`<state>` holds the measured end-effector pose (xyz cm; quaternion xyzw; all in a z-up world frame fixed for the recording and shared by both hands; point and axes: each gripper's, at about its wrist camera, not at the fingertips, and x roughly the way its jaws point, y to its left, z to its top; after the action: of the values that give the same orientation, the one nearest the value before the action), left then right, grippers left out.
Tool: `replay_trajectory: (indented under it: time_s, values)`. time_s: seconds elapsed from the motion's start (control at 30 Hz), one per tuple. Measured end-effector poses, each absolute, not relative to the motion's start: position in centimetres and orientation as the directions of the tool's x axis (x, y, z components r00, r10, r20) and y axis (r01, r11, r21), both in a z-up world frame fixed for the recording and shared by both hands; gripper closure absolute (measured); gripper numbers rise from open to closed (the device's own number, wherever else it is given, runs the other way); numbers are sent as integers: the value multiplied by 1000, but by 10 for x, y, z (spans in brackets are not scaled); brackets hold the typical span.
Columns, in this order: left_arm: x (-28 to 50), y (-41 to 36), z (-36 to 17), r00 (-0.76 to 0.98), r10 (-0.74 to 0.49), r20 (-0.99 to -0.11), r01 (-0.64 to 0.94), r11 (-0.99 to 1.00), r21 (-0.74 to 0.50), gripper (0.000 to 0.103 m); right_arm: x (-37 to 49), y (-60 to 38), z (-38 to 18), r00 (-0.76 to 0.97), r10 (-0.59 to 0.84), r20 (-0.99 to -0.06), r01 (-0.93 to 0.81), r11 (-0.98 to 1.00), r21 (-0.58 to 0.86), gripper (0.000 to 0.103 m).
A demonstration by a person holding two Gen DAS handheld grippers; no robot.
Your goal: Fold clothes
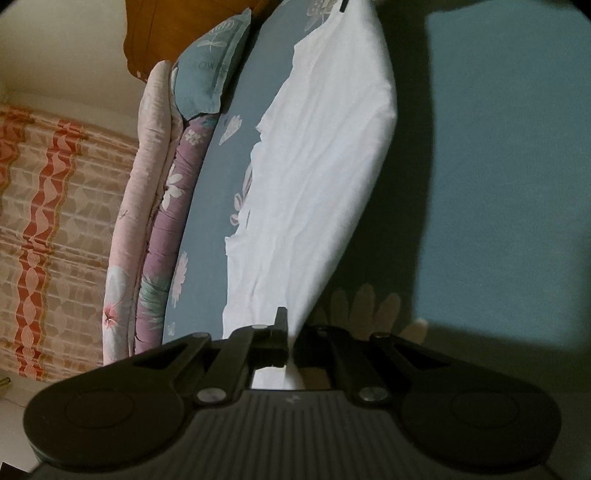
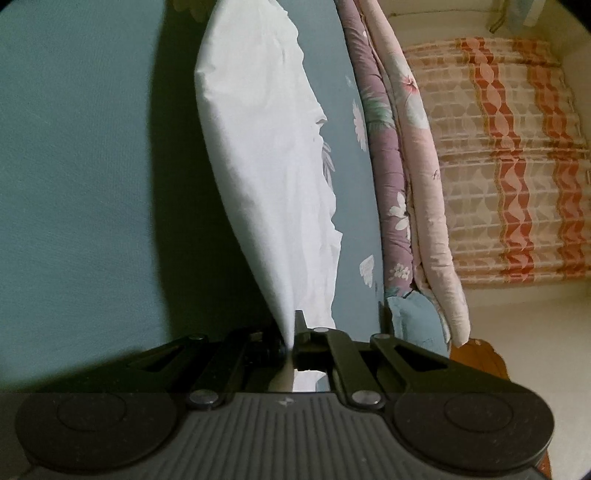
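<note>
A white garment (image 1: 317, 177) is stretched in the air over a teal bedsheet (image 1: 509, 166), casting a wide dark shadow on it. My left gripper (image 1: 290, 332) is shut on one corner of the cloth, which runs up and away from the jaws. In the right wrist view the same white garment (image 2: 266, 158) rises from my right gripper (image 2: 291, 334), also shut on a corner of it. At the top of the left wrist view, the tip of the other gripper (image 1: 343, 5) shows at the far end of the cloth.
A rolled quilt in purple and pink floral fabric (image 1: 162, 206) (image 2: 402, 173) lies along the bed's edge, with a teal pillow (image 1: 210, 74) beside it. An orange-patterned curtain (image 2: 509, 158) hangs beyond. A brown wooden headboard (image 1: 177, 33) stands at the far end.
</note>
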<state>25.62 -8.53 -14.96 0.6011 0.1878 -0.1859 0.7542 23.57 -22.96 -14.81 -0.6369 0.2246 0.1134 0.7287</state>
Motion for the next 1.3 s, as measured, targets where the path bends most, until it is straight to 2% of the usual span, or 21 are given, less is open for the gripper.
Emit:
replay_trajectory:
  time_s: [0.6,0.97,1.03,1.1,1.13,1.17,1.23,1.3]
  values:
    - [118,-72,-132,781,-94,-618,625,115,772,103,102,-220,-128,797,-89,-597,-584,138,-800,96]
    - [66,-66,-143,734,-103,-671,679,105,727,103,43,-211,-145,736,-91,-671,-657,145,-740,95]
    - [64,-67,-147,725,-96,-682,689,104,717,103,42,-211,-148,710,-94,-698,-682,154,-715,93]
    - [64,-66,-148,694,-95,-713,719,117,685,100,40,-211,-150,679,-95,-728,-710,166,-684,83]
    - [64,-64,-145,664,-100,-741,747,131,652,99,40,-212,-149,669,-97,-737,-717,176,-674,82]
    - [63,-62,-143,633,-105,-767,773,145,618,91,39,-213,-149,657,-99,-747,-725,187,-663,80]
    - [63,-55,-135,561,-121,-819,824,180,538,90,38,-221,-142,631,-97,-770,-739,225,-635,77]
    - [64,-43,-121,489,-143,-861,863,223,453,88,39,-232,-130,591,-88,-802,-753,296,-587,69]
